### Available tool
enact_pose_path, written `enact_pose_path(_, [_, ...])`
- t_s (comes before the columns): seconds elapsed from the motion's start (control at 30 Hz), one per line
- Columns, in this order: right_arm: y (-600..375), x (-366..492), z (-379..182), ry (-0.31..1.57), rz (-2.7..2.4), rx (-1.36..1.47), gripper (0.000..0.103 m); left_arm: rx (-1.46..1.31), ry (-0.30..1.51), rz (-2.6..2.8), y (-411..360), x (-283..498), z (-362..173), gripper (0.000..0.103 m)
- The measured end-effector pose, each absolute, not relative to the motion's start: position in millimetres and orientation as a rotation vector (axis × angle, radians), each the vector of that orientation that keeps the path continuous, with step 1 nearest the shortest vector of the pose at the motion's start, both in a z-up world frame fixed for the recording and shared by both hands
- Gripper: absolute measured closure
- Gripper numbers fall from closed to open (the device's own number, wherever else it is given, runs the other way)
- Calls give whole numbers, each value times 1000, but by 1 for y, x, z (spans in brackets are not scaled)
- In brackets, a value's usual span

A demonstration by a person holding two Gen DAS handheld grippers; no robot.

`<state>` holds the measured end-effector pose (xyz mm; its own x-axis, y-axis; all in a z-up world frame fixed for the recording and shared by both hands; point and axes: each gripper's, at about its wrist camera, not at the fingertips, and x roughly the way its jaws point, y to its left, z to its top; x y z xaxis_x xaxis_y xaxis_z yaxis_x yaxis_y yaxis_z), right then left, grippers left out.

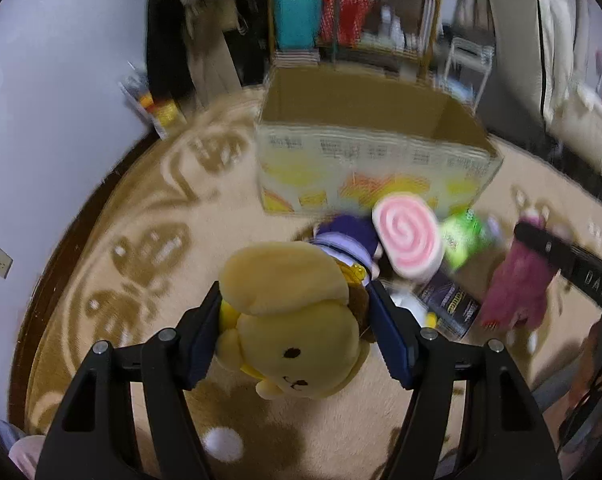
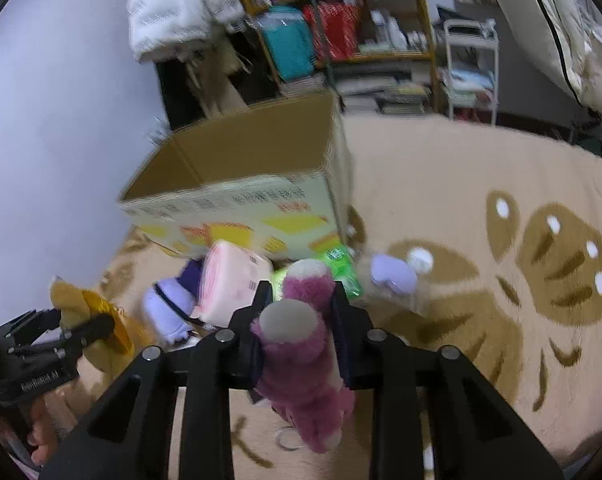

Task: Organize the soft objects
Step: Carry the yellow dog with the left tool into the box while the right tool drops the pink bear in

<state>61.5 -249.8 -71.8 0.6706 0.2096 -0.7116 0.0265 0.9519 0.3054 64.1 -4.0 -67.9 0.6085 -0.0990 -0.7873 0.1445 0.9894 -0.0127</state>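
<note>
My left gripper [image 1: 295, 288] is shut on a yellow plush dog [image 1: 293, 320], its pads pressing both sides of the head, and holds it above the beige rug. In the right wrist view that same dog [image 2: 67, 294] hangs at the far left. My right gripper [image 2: 301, 286] is shut on a shaggy pink plush [image 2: 301, 376], which dangles below the fingers; it also shows blurred at the right of the left wrist view [image 1: 513, 292]. Between the two lie a pink swirl cushion [image 1: 407, 240], a purple plush [image 1: 349, 232] and a green packet [image 1: 461, 240]. An open cardboard box [image 1: 365, 152] stands just behind them.
A lavender soft item [image 2: 393, 274] lies on the patterned rug [image 2: 461, 184] right of the pile, and a dark packet [image 1: 449, 304] lies by the cushion. Behind the box stand a crowded shelf [image 2: 365, 32] and a white cart [image 2: 469, 68]. A wall runs along the left.
</note>
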Motion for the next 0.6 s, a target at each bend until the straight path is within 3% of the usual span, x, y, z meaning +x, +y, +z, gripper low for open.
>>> enact_pose_path(0.6, [-213,48,30,456,189,117,75,50,636,-79,6,46,-5,35])
